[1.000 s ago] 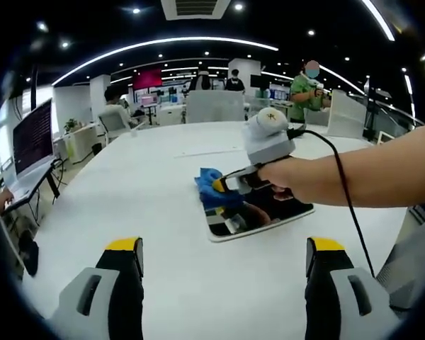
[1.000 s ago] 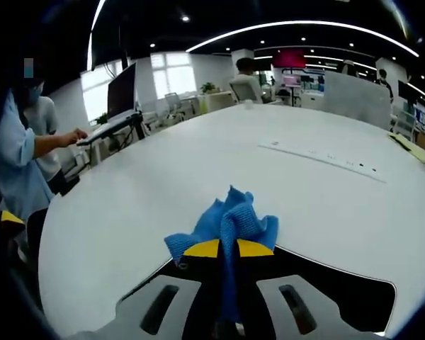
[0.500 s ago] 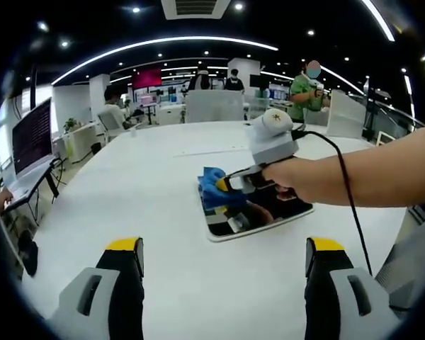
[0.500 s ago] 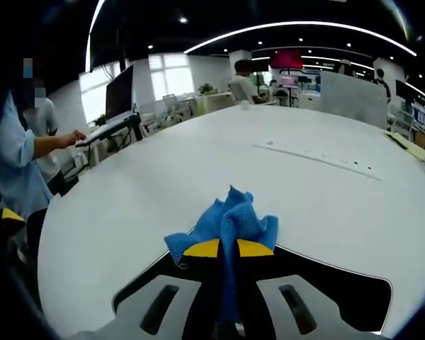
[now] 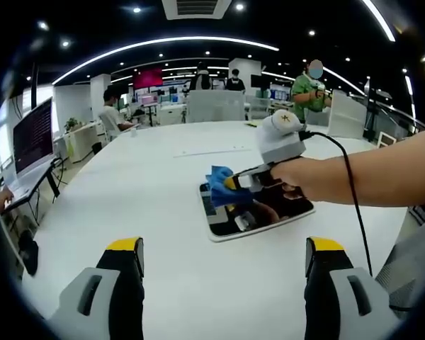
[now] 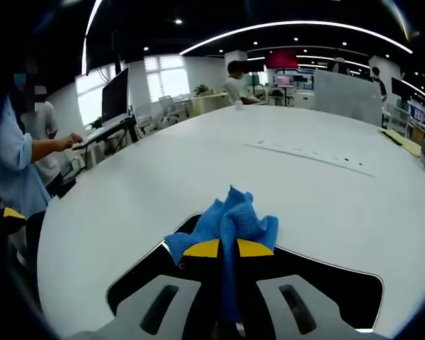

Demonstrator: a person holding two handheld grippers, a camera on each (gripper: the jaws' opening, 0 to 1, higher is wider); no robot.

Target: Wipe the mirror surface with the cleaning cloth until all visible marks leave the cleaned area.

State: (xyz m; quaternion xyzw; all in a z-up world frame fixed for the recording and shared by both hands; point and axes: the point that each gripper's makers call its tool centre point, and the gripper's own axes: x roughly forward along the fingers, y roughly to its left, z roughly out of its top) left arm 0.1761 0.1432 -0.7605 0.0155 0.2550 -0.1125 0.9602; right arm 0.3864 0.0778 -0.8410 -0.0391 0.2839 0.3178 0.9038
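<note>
A flat rectangular mirror lies on the white table, and it appears as a dark pane in the right gripper view. My right gripper, held by a hand, is shut on a crumpled blue cloth over the mirror's far left part. In its own view the yellow-tipped jaws pinch the blue cloth against the glass. My left gripper hangs back near the table's front, open, with nothing between its yellow-tipped fingers.
A monitor stands at the left of the table, with a person beside it. A white strip lies farther along the tabletop. People, chairs and screens stand at the back.
The right gripper has slid the cloth rightward across the mirror; more of the dark pane now shows around the jaws in its own view. The left gripper has not moved.
</note>
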